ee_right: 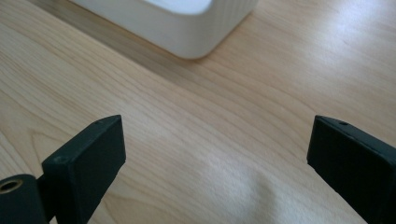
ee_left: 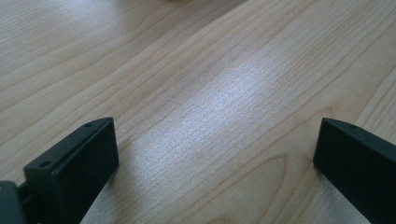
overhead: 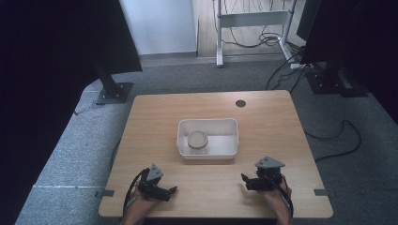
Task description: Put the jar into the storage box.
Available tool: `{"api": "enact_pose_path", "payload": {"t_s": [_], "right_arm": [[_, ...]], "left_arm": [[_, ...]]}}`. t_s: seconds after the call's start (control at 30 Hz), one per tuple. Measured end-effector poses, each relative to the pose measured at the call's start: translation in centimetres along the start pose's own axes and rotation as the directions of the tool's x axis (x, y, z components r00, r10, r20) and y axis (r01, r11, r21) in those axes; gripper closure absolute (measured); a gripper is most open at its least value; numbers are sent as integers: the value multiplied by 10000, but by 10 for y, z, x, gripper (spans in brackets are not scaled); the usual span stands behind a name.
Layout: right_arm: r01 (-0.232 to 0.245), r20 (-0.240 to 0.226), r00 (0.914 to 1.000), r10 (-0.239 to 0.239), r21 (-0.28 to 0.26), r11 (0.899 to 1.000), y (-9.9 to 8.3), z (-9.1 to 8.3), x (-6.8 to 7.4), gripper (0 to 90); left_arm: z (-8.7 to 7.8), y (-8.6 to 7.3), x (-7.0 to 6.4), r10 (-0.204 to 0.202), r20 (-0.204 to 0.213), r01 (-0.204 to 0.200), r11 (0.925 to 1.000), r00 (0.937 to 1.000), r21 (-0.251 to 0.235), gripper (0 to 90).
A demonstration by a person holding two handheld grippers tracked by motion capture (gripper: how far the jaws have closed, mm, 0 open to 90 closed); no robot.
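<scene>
Both grippers rest low at the near edge of the desk [overhead: 155, 112], jaws wide apart, nothing held: left gripper [overhead: 172, 190], right gripper [overhead: 244, 177]. The white bin [overhead: 232, 145] sits mid-desk, ahead of and between them. One round cup [overhead: 198, 140] stands upright in the bin's left half; its contents are too small to tell. The rest of the bin looks bare.

Likely step: reach for the cup. Come in from above and clear the near wall before descending. Straddle the rim squarely and close gently. The right gripper is already angled toward the bin corner [ee_right: 196, 42].
</scene>
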State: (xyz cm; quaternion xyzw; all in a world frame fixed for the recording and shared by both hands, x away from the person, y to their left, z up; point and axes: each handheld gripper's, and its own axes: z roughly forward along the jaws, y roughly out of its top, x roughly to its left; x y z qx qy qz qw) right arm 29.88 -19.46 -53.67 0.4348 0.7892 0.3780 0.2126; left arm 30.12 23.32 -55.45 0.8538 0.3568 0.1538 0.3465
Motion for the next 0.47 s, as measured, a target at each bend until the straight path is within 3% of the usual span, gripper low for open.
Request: {"api": "enact_pose_path", "payload": {"t_s": [0.47], "right_arm": [[-225, 197, 9996, 212, 661, 9976, -24, -4, -5, 41]], "left_arm": [[0, 0, 0, 0, 1, 0, 10000, 10000, 0, 0]]}}
